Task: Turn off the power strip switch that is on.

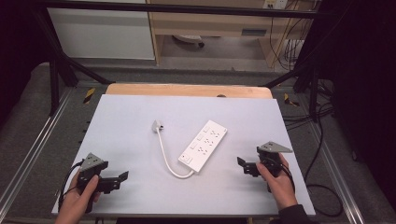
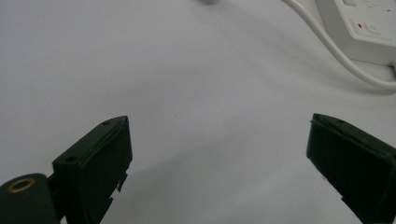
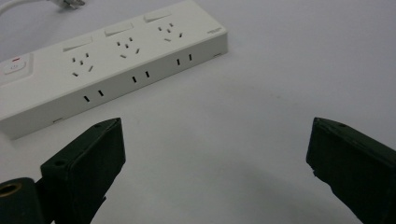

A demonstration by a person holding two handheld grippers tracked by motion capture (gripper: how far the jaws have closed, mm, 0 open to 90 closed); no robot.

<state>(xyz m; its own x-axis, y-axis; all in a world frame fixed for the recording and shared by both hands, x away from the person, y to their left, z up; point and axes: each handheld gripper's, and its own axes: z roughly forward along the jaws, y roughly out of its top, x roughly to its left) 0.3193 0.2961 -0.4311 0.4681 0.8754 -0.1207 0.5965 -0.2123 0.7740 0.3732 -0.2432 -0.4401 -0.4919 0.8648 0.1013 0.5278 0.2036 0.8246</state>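
pale desk (image 1: 140, 186), both hand-held grippers spread, empty; power strip (image 1: 203, 145) ahead of right hand-held gripper (image 1: 243, 165): approach squarely, pinch across narrow sides.

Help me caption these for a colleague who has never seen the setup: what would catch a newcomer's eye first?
First, the white power strip lying at a slant in the middle of the pale table, its white cord curving away to a plug nearer the far left. Next, the two black tongs, the left tongs and the right tongs, held at the near corners, both open, empty and pointing inward toward the strip.
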